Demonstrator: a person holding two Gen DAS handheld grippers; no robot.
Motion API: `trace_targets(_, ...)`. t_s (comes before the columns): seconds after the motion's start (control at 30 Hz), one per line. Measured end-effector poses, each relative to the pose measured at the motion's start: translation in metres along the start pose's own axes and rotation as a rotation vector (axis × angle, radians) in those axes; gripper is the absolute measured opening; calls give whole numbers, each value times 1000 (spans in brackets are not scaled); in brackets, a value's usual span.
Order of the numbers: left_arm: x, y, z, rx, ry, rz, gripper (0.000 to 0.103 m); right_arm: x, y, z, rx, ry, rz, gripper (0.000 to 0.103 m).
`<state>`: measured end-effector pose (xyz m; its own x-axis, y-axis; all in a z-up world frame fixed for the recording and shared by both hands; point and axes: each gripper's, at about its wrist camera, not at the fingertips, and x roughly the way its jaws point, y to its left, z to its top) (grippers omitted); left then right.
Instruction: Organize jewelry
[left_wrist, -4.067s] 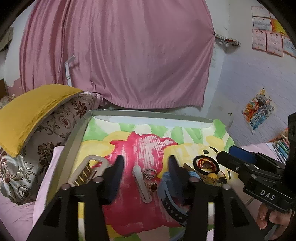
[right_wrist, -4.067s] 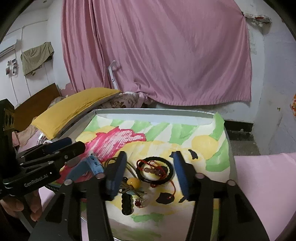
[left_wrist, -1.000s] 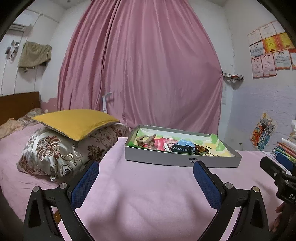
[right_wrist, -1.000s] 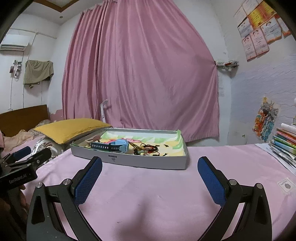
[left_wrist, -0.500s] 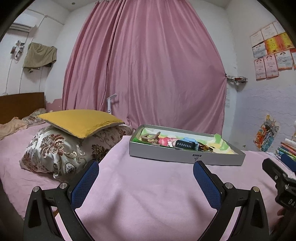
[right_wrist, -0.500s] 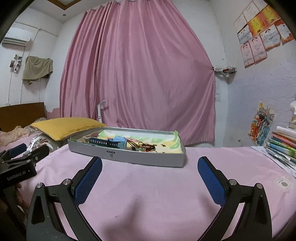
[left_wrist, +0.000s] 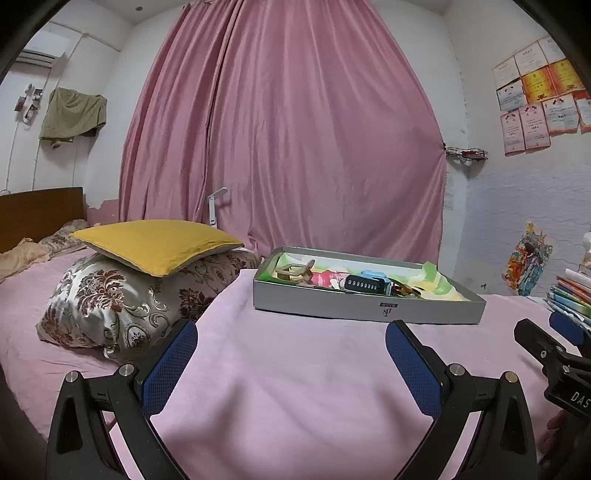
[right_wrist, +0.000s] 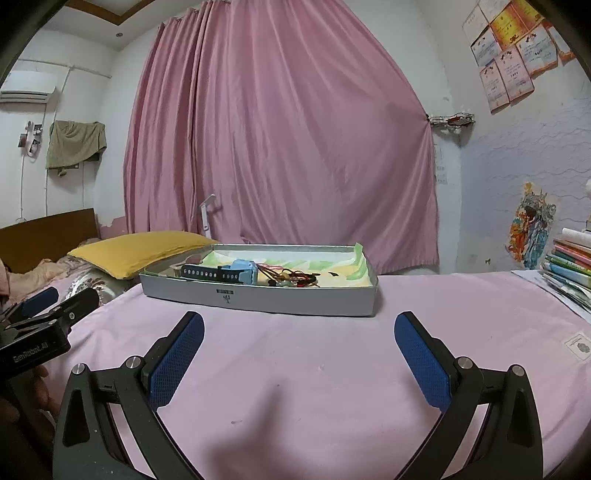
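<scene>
A shallow grey tray (left_wrist: 362, 314) (right_wrist: 295, 299) lined with colourful paper lies on the pink bed. In it are a blue watch (left_wrist: 369, 283) (right_wrist: 236, 274), a tan hair clip (left_wrist: 297, 272) and a tangle of bracelets and beads (right_wrist: 295, 278). My left gripper (left_wrist: 291, 354) is open and empty, low over the blanket, well short of the tray. My right gripper (right_wrist: 299, 343) is open and empty, also in front of the tray. Each gripper shows at the edge of the other's view.
A yellow cushion (left_wrist: 155, 243) rests on a floral pillow (left_wrist: 122, 295) left of the tray. A stack of books (right_wrist: 572, 262) stands at the right. A pink curtain (left_wrist: 288, 147) hangs behind. The pink blanket (right_wrist: 314, 369) covers the bed.
Both grippers have pulled back from over the tray's contents to a low spot in front of it, with jaws opened wide. In the last half second they barely moved.
</scene>
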<state>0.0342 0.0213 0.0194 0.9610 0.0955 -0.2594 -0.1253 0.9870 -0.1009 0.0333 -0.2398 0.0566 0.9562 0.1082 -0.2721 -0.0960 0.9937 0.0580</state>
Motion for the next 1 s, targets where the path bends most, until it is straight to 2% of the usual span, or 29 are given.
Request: trace_targets(1.0,0,-2,0,21,6,-9,102,2,4,-1,7,19,4,101)
